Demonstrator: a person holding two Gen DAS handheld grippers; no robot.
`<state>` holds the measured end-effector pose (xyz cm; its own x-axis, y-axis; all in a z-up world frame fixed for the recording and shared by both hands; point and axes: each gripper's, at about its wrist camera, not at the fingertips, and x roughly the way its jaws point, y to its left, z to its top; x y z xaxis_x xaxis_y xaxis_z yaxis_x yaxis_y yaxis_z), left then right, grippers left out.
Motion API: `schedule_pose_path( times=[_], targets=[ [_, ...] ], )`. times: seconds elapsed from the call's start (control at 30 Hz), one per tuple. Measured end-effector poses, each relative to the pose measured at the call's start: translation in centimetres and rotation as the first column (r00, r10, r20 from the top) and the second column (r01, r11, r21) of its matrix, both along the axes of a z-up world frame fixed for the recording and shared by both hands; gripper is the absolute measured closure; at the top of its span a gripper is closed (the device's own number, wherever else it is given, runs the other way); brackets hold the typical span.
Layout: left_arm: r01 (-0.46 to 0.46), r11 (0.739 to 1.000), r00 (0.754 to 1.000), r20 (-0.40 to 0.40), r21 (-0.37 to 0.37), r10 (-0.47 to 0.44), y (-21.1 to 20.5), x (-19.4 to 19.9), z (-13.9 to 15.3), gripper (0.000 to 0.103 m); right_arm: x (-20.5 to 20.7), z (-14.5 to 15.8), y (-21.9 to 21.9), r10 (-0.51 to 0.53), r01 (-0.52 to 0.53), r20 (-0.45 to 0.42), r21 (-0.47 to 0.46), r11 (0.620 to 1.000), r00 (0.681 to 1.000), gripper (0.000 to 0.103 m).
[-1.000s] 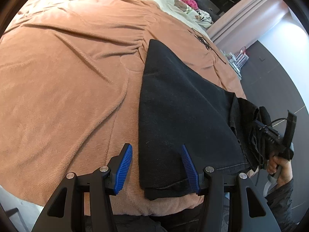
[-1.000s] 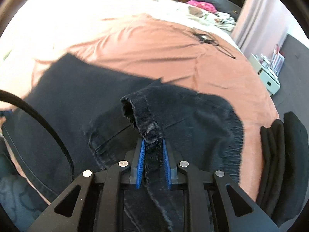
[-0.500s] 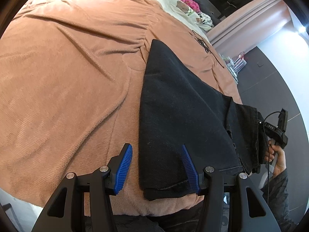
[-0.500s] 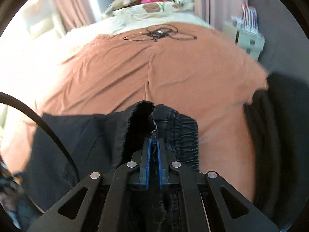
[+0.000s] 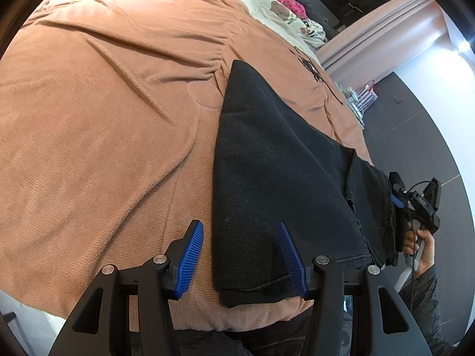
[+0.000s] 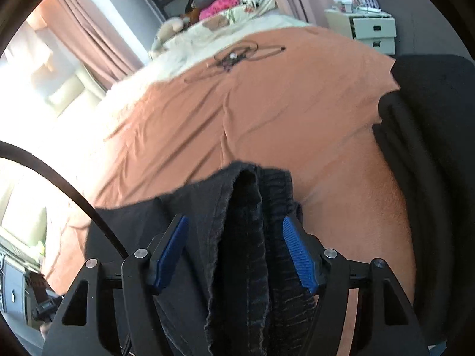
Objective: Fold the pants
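White drawer unit (image 6: 374,31) far beyond right claw, contents not visible. Rust-orange blanket bed (image 5: 104,124), pink curtains (image 6: 89,44). Black denim pants (image 5: 273,160) folded, just ahead of both claws. Left claw (image 5: 242,259) half open, hem corner between pads, no squeeze. Right claw (image 6: 234,255) opening, waistband between, pads clear.

Bright daylight, window (image 6: 35,68) glare blown out, slight motion blur, fisheye bending, dark vignetted corners
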<state>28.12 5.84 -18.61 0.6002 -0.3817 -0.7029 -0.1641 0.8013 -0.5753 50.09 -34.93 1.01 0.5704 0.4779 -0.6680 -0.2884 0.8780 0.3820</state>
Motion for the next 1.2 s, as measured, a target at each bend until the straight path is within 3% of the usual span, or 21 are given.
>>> schedule_pose_path(
  times=[0.33, 0.37, 0.4, 0.5, 0.7, 0.87, 1.03, 1.2],
  targets=[
    [0.001, 1.0, 1.0, -0.02, 0.013, -0.001, -0.2, 0.6, -0.1, 0.048, 2.2, -2.3, 1.4, 0.081, -0.085, -0.061, -0.052, 0.995, 0.995, 0.038],
    [0.014, 1.0, 0.999, -0.029, 0.025, -0.013, -0.4, 0.9, 0.0, 0.048, 2.4, -2.2, 1.5, 0.08, -0.083, -0.055, -0.063, 0.995, 0.995, 0.049],
    [0.022, 0.999, 0.999, -0.037, 0.035, -0.021, -0.6, 1.1, 0.0, 0.048, 2.6, -1.9, 1.7, 0.077, -0.08, -0.051, -0.074, 0.994, 0.996, 0.071],
    [0.038, 0.998, 0.999, -0.037, 0.047, -0.036, -1.2, 1.8, 0.3, 0.048, 2.3, -0.9, 1.5, 0.069, -0.071, -0.021, -0.091, 0.993, 0.997, 0.099],
    [0.033, 0.997, 0.999, -0.037, 0.063, -0.031, -1.8, 2.7, 0.4, 0.048, 0.4, 1.5, 3.1, 0.072, -0.057, 0.076, -0.18, 0.982, 0.995, 0.102],
    [0.039, 0.997, 0.998, -0.05, 0.063, -0.036, -2.0, 2.7, 0.0, 0.048, 1.3, 3.8, 2.6, 0.033, -0.014, 0.105, -0.181, 0.983, 0.994, 0.102],
    [0.044, 0.997, 0.997, -0.067, 0.068, -0.04, -2.2, 2.7, -0.4, 0.048, 3.0, 1.3, 3.7, 0.005, 0.007, 0.041, -0.276, 0.961, 0.999, 0.102],
    [0.054, 0.997, 0.994, -0.093, 0.047, -0.049, -2.1, 2.7, -0.9, 0.049, 3.4, 0.3, 3.1, -0.061, 0.055, -0.014, -0.244, 0.968, 0.998, 0.102]
  ],
)
